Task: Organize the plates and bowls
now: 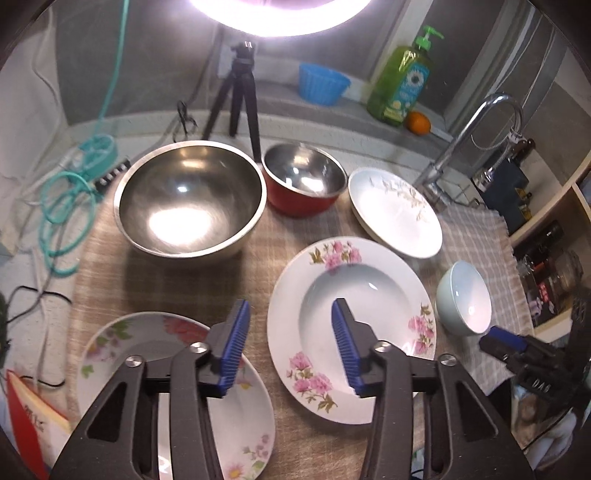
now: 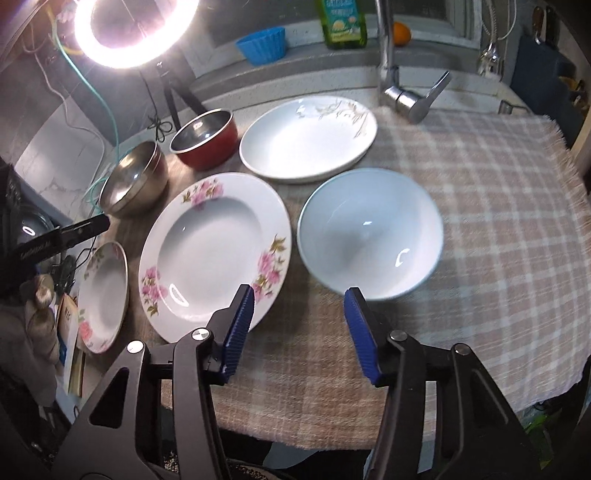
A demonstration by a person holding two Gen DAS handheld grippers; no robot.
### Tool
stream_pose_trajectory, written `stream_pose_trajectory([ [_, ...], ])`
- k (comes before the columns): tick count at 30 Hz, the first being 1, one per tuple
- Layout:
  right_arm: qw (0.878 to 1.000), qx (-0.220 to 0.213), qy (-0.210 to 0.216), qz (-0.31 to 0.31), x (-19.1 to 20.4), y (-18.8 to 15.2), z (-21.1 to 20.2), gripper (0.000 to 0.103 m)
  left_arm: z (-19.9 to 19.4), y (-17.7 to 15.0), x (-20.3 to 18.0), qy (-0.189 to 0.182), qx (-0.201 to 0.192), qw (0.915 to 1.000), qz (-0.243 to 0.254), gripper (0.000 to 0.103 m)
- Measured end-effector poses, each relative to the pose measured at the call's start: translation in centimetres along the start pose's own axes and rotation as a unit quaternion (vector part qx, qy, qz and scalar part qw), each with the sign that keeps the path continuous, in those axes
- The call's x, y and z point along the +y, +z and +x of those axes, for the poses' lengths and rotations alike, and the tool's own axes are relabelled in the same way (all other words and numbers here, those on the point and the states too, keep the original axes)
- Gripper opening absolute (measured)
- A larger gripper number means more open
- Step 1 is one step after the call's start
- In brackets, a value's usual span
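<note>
1. Checked beige cloth [image 2: 480, 206] covers the desk beside a chrome tap [image 2: 402, 92], and all the tableware sits on it or at its edge.
2. At the centre lies a deep white plate with pink flowers on its wide rim [image 1: 351, 295], flat on the cloth.
3. Just right of it stands a small pale-blue ceramic bowl [image 2: 369, 229], upright and empty, close to the plate's rim but apart from it.
4. Behind these two rests a shallow white plate with a faint leaf pattern [image 2: 308, 138], near the tap.
5. Left of that plate stands a red bowl with a steel inside [image 1: 304, 181], and next to it a large stainless-steel bowl [image 1: 190, 197]; the two look to be touching or nearly so.
6. Nearest on the left lies a white plate with red and pink flowers [image 1: 122, 350], partly hidden by the left tool.
7. Left tool [image 1: 286, 350] hovers over the gap between the two flowered plates, its blue pads partly spread with nothing between them.
8. Right tool [image 2: 299, 332] hangs above the cloth just in front of the pale-blue bowl, jaws likewise partly spread and pinching nothing.
9. On the ledge behind stand a blue ribbed cup [image 1: 323, 83], a green soap bottle [image 1: 404, 81] and an orange [image 1: 418, 123]; a bright ring light [image 2: 129, 29] on a black tripod [image 1: 236, 99] glares over the left side.
</note>
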State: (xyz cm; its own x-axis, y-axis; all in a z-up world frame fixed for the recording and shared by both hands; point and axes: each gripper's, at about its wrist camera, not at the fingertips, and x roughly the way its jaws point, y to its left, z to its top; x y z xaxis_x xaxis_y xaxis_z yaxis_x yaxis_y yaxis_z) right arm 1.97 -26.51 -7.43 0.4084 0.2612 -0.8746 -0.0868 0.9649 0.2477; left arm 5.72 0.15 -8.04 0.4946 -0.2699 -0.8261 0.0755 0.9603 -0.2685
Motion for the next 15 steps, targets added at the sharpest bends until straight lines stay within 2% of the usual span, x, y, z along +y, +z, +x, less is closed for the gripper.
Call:
stream_pose_trajectory([
  [5, 0.999, 0.025, 0.018, 0.023, -0.1, -0.5, 2.0, 0.052, 2.1, 0.8, 0.4, -0.014, 0.034, 0.9993, -0.003, 0.032],
  [9, 0.998, 0.038, 0.031, 0.04, -0.3, -0.3, 3.2, 0.047, 3.5, 1.5, 0.7, -0.019, 0.054, 0.9984, 0.0, 0.029],
  [15, 0.998, 0.045, 0.028, 0.046, -0.4, -0.1, 4.1, 0.04, 5.7, 2.0, 1.2, -0.015, 0.083, 0.9964, 0.0, 0.027],
])
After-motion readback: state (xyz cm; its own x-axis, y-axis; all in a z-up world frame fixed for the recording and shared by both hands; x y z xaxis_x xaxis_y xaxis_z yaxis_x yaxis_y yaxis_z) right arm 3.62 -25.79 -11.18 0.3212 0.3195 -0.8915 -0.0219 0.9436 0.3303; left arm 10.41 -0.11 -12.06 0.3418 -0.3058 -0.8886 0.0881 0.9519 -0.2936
